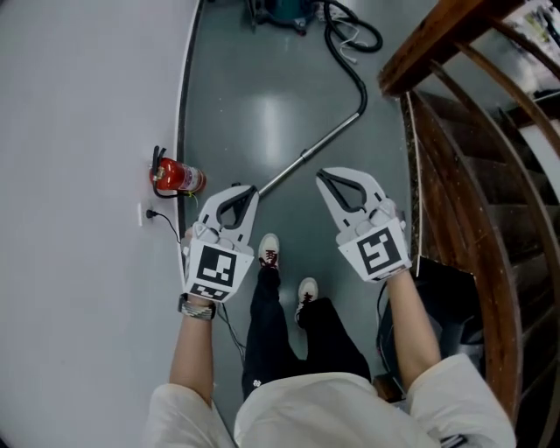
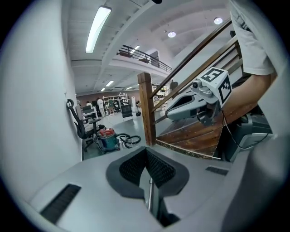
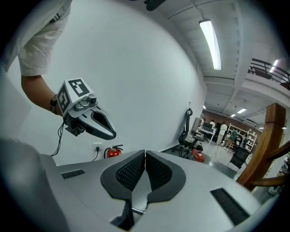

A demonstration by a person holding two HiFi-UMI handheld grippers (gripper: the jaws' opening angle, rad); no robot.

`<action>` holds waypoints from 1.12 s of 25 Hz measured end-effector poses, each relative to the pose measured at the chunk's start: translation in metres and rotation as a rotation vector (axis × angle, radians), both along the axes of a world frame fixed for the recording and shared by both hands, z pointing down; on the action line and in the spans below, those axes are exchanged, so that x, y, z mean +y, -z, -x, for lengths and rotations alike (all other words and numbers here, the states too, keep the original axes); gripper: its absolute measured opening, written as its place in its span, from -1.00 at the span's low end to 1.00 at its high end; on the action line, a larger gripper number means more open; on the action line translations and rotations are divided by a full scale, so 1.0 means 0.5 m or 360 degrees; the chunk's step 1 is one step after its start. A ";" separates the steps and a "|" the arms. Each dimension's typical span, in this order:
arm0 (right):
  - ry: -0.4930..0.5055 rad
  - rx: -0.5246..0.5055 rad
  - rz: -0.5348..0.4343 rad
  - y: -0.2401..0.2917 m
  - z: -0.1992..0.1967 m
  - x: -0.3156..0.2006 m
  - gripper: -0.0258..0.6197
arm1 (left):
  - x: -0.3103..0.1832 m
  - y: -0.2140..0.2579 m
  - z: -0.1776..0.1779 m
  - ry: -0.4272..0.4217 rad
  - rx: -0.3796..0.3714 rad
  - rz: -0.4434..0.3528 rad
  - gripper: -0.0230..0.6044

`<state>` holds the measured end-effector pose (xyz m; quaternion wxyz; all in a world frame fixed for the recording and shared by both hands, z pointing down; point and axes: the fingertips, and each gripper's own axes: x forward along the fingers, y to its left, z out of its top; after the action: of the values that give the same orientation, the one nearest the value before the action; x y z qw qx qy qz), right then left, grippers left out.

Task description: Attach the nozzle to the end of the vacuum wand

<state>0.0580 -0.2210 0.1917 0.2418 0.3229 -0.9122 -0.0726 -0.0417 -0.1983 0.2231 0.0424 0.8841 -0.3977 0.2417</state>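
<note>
- My left gripper (image 2: pixel 146 152): the fingers are closed pad to pad, with nothing between them.
- My right gripper (image 3: pixel 145 154): the fingers are likewise pressed together and empty.
- Head view: both grippers are held side by side above the floor (image 1: pixel 262 105), well apart from each other, left at 9 o'clock and right at 3 o'clock of my shoes (image 1: pixel 269 250).
- The vacuum wand (image 1: pixel 319 144) lies on the floor ahead of me. It is a slim, straight, silver metal tube with a small collar partway along its length.
- In the head view the wand runs from just beside my left gripper's tip out toward 1 o'clock. Neither gripper touches it.
- The near end of the wand passes behind my left gripper, so I cannot tell what is fitted there.
- At its far end the wand bends and joins a black hose (image 1: pixel 353 70), which curves toward 12 o'clock and loops beside the teal vacuum canister (image 1: pixel 284 10).
- In the left gripper view the canister stands on the floor at 11 o'clock of my fingers, with a red top and the hose coiled next to it.
- A red fire extinguisher (image 1: pixel 179 178) sits at the foot of the white wall (image 1: pixel 79 131), at 11 o'clock of my left gripper.
- A wooden stair railing (image 1: pixel 455 149) runs along my right side.
</note>
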 end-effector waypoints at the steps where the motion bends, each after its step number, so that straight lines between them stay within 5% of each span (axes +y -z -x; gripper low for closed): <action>1: -0.0005 -0.0015 -0.0010 0.034 0.001 0.009 -0.82 | 0.007 0.036 -0.001 0.0007 0.0019 -0.0019 -0.92; 11: -0.0056 -0.0169 -0.0213 0.349 -0.017 0.118 -0.83 | 0.101 0.353 -0.018 0.0079 0.0182 -0.0251 -0.92; 28: -0.0128 -0.0543 -0.0410 0.627 -0.034 0.301 -0.83 | 0.252 0.652 -0.010 0.0173 0.0403 -0.0578 -0.92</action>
<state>0.0752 -0.0706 -0.1220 0.0434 0.3949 -0.9094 -0.1232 -0.0367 -0.0721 -0.1029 -0.0551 0.8778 -0.4732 0.0507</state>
